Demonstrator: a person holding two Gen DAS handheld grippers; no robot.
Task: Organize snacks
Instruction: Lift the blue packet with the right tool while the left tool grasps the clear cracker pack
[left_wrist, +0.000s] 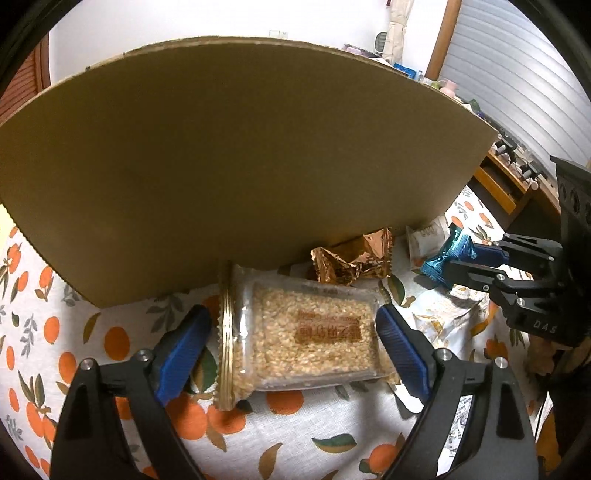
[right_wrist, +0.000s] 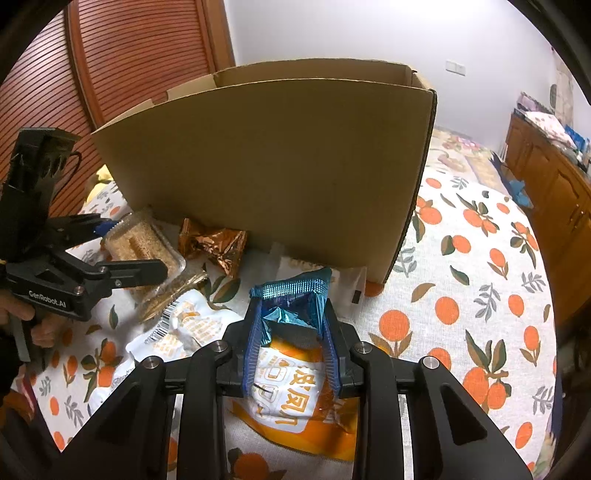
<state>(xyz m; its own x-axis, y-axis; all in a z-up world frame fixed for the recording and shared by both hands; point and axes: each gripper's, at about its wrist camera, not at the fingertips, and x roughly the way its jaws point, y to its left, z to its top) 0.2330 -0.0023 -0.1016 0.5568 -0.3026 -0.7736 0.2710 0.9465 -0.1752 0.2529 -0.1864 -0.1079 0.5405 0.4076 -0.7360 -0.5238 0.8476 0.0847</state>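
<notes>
- Where the box (right_wrist: 266, 166) meets the orange-print cloth (right_wrist: 461, 295), snacks lie at its foot.
- Left gripper (left_wrist: 291, 332): spread wide, straddling sesame pack (left_wrist: 314, 343), pads clear.
- Right gripper (right_wrist: 291, 332): clamped on blue packet (right_wrist: 291, 299), over orange bag (right_wrist: 295, 398).
- Copper wrapper (left_wrist: 351, 258): against box.

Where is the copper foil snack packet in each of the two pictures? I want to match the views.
Left wrist view: copper foil packet lies just right of centre, at the foot of the cardboard box, beyond the sesame bar pack.
Right wrist view: copper foil packet lies left of centre, again against the box.
Shared landmark: the cardboard box wall.
</notes>
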